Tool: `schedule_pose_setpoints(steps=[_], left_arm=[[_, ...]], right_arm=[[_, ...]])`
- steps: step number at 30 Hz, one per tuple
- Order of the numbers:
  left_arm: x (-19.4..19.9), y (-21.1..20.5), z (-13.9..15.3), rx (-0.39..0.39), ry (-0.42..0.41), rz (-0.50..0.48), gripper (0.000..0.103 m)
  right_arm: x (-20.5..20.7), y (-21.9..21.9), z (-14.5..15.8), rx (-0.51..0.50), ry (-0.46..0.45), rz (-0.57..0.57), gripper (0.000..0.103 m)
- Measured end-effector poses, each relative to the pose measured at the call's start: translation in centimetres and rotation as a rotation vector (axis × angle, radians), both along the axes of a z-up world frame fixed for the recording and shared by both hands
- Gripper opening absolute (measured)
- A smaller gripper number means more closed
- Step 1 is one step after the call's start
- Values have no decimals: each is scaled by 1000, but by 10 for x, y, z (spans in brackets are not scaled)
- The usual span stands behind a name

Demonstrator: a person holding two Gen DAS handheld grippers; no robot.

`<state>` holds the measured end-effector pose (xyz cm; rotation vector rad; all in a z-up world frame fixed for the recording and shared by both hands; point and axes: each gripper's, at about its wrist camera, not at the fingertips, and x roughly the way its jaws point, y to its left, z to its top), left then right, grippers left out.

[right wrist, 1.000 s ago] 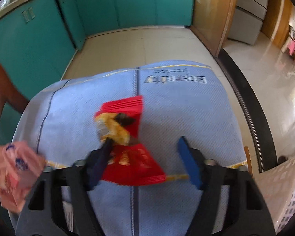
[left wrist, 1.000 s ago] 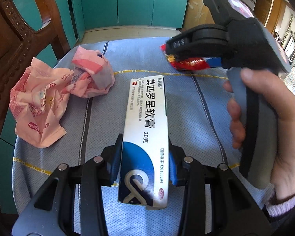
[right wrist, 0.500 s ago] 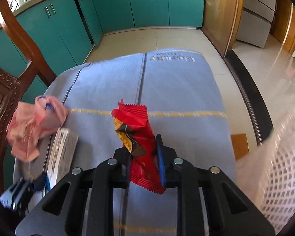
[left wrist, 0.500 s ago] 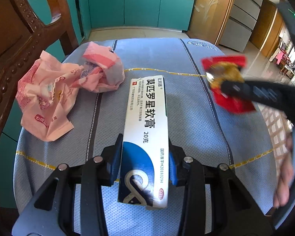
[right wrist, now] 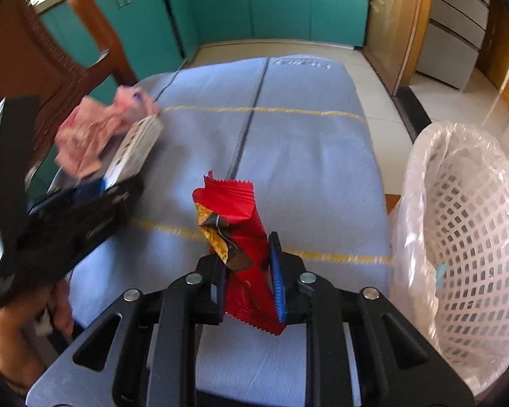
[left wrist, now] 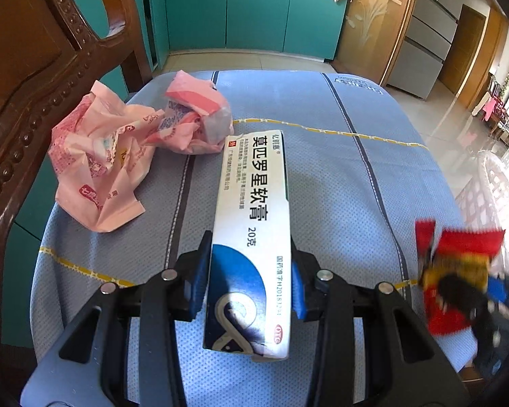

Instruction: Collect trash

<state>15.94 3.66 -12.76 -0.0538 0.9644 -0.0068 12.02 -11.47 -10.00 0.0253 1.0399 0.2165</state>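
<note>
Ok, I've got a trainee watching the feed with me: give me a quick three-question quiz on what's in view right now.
1. True or false: the left gripper is shut on the ointment box.
2. What does the right gripper hold? A) crumpled pink wrapper B) red snack wrapper C) nothing
3. Which piece of trash lies ungripped on the blue cushion?

Key: 1 true; 2 B; 3 the crumpled pink wrapper.

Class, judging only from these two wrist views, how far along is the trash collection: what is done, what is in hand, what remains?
Done: nothing shows inside the lined white basket yet. In hand: the right tool is shut on the red snack wrapper, near the basket; the left tool is shut on the ointment box. Left: both drops, plus the crumpled pink paper lying on the blue cushion.
</note>
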Motion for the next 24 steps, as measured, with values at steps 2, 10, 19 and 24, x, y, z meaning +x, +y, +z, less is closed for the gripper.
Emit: schedule_pose_setpoints(steps=[2,10,19,24], left_arm=[[-2,1,0,-8,0,6,40],[-10,8,3,-30,-17,18,40],[-7,12,5,-27,-25,25,40],[-7,9,5,-22,-28,23,45]], right_arm=[[-6,4,2,10,5,30,22],[-16,12,5,-6,9,94,23],[-8,-18,18,2,-63,-19,60],[-9,-28,26,-19,-105,-56,80]])
